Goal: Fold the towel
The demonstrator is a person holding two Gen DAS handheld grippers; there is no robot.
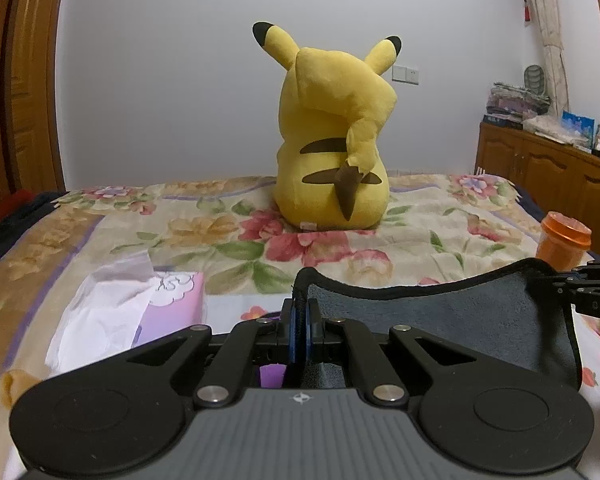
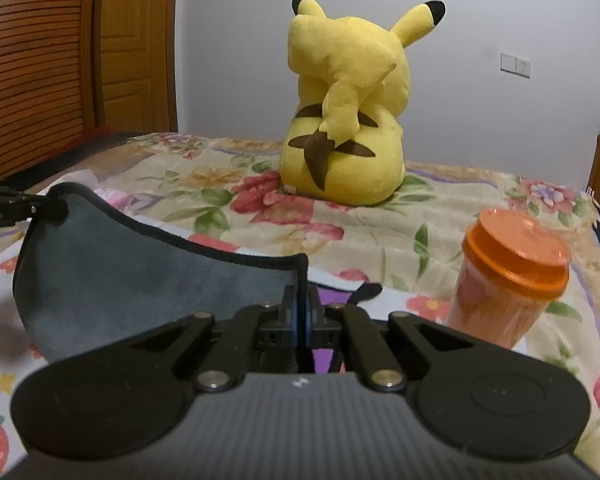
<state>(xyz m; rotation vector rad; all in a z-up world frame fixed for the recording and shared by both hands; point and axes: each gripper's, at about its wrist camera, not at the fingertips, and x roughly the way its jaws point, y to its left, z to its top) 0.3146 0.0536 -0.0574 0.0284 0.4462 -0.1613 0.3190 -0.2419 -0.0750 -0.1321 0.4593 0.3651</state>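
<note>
I hold the grey towel (image 1: 440,320) slung between my tongs, left gripper (image 1: 300,320) and right gripper (image 2: 301,312) each pinching a top corner by its black hem. Soft and light, it sags mid-span. An orange-lidded jar (image 2: 512,276) stands right of it, a tissue box (image 1: 172,300) left, a Pikachu plush (image 1: 332,136) beyond on the floral bedspread (image 1: 260,240).

Both wrist views low, close over bed (image 1: 100,216), facing plush (image 1: 332,128).

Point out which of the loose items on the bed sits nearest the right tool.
The orange-lidded container, just right of the right tool. The tissue box lies by the left tool; the Pikachu plush sits farthest back.
</note>
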